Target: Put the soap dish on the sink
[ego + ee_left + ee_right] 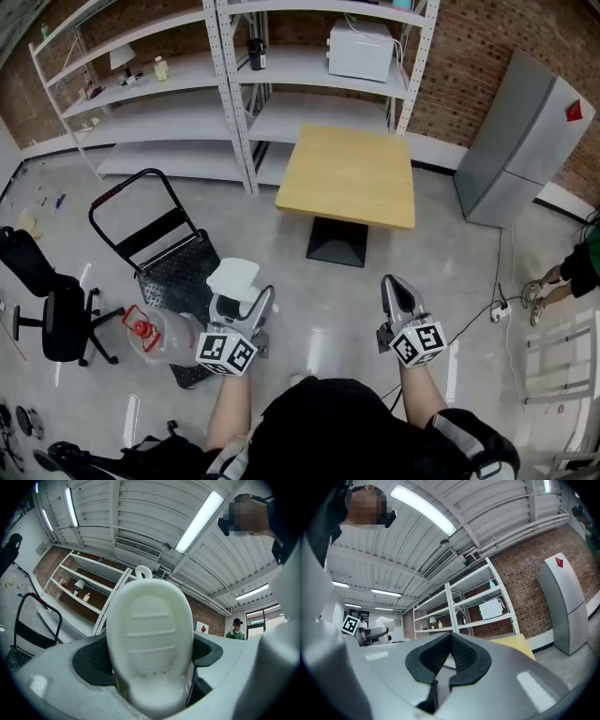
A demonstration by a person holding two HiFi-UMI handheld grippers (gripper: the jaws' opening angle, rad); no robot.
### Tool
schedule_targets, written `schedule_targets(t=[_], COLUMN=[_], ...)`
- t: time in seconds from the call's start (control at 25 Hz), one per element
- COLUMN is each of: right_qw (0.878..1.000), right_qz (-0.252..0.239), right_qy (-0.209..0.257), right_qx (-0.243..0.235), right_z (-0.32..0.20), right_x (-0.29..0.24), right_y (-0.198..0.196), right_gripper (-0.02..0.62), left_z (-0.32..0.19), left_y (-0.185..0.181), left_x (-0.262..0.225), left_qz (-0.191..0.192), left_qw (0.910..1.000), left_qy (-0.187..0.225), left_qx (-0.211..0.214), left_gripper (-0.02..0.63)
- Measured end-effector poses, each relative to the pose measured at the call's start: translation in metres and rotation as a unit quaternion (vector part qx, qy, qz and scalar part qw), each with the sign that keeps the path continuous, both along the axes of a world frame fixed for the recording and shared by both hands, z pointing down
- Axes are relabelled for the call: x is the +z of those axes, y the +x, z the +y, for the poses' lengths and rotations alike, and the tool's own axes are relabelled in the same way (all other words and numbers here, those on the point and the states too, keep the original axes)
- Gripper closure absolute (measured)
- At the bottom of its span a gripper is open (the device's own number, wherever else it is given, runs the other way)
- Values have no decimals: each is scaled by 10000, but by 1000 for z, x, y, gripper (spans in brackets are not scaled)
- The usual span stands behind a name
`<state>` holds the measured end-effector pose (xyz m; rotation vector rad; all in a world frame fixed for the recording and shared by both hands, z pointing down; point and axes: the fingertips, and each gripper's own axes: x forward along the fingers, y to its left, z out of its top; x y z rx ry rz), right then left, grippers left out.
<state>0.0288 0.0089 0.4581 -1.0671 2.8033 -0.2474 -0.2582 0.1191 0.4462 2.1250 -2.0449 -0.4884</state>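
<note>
Brick wall runs along the far side of the room, with grey metal shelving [234, 84] in front of it and a white box-shaped appliance [360, 49] on a far shelf. On the polished floor stands a square wooden table [349, 173], and to its right a tall grey cabinet [520, 141]. At the left are a black hand truck [155, 234], a black office chair [52, 314] and, nearer, a clear water jug [161, 336] with a red cap.

The left gripper [246, 305] is held near the person's body, its 2 jaws clamped on the white soap dish [150, 639]. The dish sticks out past the jaws, its ribbed hollow facing the gripper's camera. It hangs above the floor, on the near side of the table and well apart from it.

The right gripper [398, 292] has its 2 jaws together, the dark pads meeting at the tips with nothing between them.
</note>
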Motion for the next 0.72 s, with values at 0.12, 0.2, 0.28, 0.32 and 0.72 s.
schedule_targets(t=[0.12,0.2,0.28,0.32,0.72], right_qw=[9999,9996,9993,9992,9986], right_qz=[9,42,64,72,29], right_qy=[-10,4,24,31,82], right_qx=[161,270,355,387,518], right_z=[2,4,4,3,-33], right_x=[-1,-4,-5,-6,1], right_y=[4,7,8,9,15], right_gripper=[589,589,589,589,589], left_z=[-13,-17,-19,-20,-60], left_y=[0,-1,-3,-3,8], left_x=[-1,-2,-2,-1,-1], left_qz=[-131,-175,-125,-80,-189], left_qw=[9997,9994,9993,9993,9981], left_qy=[2,24,48,52,71], left_qx=[209,295,336,355,580], left_gripper=[143,143,143,143,143])
